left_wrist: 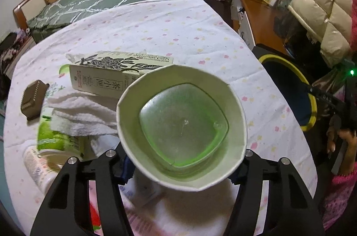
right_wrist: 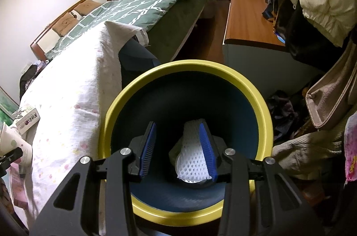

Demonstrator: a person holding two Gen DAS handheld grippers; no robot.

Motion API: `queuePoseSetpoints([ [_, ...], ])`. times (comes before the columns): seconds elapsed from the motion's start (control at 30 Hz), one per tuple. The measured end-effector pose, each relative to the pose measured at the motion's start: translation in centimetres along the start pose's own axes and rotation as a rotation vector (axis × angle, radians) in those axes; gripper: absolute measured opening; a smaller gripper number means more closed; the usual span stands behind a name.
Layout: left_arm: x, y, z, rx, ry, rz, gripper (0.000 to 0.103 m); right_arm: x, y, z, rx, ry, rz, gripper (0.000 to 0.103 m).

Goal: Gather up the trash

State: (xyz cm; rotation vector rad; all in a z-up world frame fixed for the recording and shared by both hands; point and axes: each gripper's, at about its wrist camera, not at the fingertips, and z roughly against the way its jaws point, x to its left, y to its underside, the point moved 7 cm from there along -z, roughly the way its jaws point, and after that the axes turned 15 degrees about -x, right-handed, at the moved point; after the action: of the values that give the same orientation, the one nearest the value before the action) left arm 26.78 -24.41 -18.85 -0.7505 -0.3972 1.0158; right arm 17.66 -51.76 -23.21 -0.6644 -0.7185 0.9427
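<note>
While the left gripper (left_wrist: 181, 160) tilts down, jaws part-open around one paper cup (left_wrist: 181, 124) — grip unclear — the right gripper (right_wrist: 178, 151) hangs half-open, empty, over one bin (right_wrist: 263, 111); one carton (left_wrist: 107, 77) at ten o'clock.

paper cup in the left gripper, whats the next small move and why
Probably lift the paper cup clear of the table and carry it right toward the yellow-rimmed bin. The left gripper already brackets the cup's base, and the right gripper sits over the bin's open mouth.
</note>
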Motion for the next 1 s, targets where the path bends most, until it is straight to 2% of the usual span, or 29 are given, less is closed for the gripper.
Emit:
queuePoseSetpoints([
  [0.17, -0.1, -0.3, 1.1, 0.072, 0.048, -0.041, 0.066, 1.1, -0.3, 0.3, -0.002, -0.016, 0.014, 0.039],
  [0.23, -0.1, -0.6, 0.7, 0.098, 0.073, -0.026, 0.071, 1.4, -0.3, 0.5, -0.005, -0.023, 0.015, 0.039],
  [0.3, -0.1, -1.2, 0.2, 0.112, 0.109, -0.002, 0.071, 2.0, -0.4, 0.8, -0.008, -0.031, 0.018, 0.039],
  [0.37, 0.3, -1.9, -0.2, 0.106, 0.108, 0.017, 0.071, 2.8, -0.4, 1.5, -0.013, -0.045, 0.021, 0.039],
  [0.5, 1.1, -2.8, -0.1, 0.074, 0.11, 0.066, 0.071, 5.9, -0.2, 3.6, -0.044, -0.098, 0.041, 0.039],
  [0.7, 3.6, -3.4, 0.0, 0.021, 0.108, 0.179, 0.072, 14.4, 1.9, 6.4, -0.053, -0.266, 0.121, 0.039],
  [0.77, 3.6, -4.1, -0.6, 0.004, 0.11, 0.17, 0.072, 17.3, 2.6, 7.2, -0.054, -0.31, 0.16, 0.039],
  [0.9, 4.3, -7.2, -1.2, -0.067, 0.078, 0.144, 0.072, 20.1, 3.7, 7.6, -0.034, -0.343, 0.175, 0.039],
  [1.0, 6.0, -9.4, -0.5, -0.137, 0.023, 0.129, 0.072, 22.1, 5.2, 7.8, -0.006, -0.358, 0.223, 0.039],
])
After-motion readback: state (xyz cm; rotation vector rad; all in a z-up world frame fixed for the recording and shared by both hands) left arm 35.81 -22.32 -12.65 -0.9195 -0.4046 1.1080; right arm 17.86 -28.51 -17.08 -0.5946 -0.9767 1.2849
